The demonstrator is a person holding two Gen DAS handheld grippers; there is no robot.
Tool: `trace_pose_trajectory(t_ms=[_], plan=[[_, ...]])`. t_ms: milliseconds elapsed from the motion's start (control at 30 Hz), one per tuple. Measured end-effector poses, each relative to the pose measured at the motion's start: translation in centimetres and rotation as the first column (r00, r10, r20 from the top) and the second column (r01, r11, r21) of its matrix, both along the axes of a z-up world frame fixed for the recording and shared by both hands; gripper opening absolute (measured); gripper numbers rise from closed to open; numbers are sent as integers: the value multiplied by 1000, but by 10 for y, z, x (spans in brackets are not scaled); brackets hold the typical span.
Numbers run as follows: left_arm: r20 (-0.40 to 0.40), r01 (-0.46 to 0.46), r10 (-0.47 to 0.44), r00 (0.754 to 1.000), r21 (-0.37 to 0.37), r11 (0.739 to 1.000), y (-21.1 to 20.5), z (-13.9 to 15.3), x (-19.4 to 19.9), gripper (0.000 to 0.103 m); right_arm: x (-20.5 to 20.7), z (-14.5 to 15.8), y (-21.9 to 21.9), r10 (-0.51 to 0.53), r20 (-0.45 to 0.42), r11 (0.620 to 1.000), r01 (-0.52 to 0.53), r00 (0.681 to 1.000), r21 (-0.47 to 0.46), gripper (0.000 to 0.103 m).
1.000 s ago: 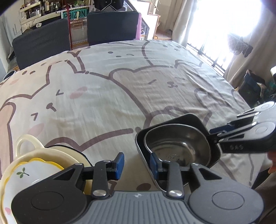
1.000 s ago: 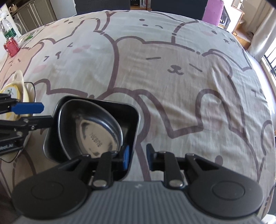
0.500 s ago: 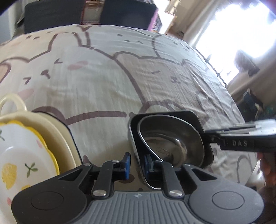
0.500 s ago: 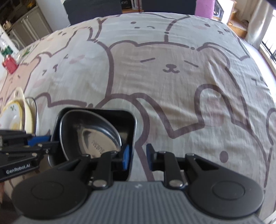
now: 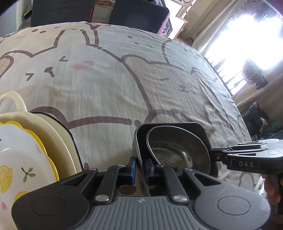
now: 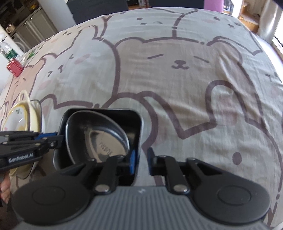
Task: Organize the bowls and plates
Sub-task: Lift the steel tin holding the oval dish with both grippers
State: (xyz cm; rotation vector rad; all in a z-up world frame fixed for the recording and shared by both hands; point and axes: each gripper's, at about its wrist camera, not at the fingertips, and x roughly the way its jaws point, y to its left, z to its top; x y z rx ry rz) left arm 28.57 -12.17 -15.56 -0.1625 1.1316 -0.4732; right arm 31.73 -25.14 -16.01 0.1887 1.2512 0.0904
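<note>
A black square dish [image 5: 199, 129] [image 6: 136, 122] holds a steel bowl [image 5: 176, 148] [image 6: 104, 136]. My left gripper [image 5: 140, 168] is shut on the dish's left rim; it also shows in the right wrist view [image 6: 58, 139]. My right gripper [image 6: 140, 161] is shut on the dish's right rim; it shows in the left wrist view [image 5: 211, 154]. The dish is held a little above the bear-print cloth. At the left sits a stack: a white lemon-print plate [image 5: 19, 159] [image 6: 16, 120] in a cream handled dish [image 5: 53, 136] on a dark-rimmed plate [image 5: 74, 141].
The table carries a bear-print cloth [image 5: 106, 85] [image 6: 176, 79]. Dark chairs [image 5: 138, 16] stand at the far edge. A red can [image 6: 15, 68] and a bottle [image 6: 7, 50] stand at the far left. The table's right edge drops off near a bright window [image 5: 256, 40].
My left gripper closed from open onto the black dish's left rim. Both grippers now hold the dish, which has risen slightly and tilted.
</note>
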Motion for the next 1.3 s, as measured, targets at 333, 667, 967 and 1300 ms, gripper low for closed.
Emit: trace_pose_trajectory(t_ms=[333,667,967,1300], plan=[[-2,-14,14,1000,-20,1000,3,-3,-2,12,2,2,2,-8,4,1000,8,1000,4,6],[-7,-34,34,999,-53,998,5,-5,0,12,-1,3,-8,-46,55,998,43,997,51,10],[-16,-39,38,999,-60,997,6,-5,1,12,-1,0,-11,-34,16,996,33,999,79,7],[-26,-59,57,998,-89,994,13,-2,0,12,-4,8,-16,-51,22,993,48,998,107,7]])
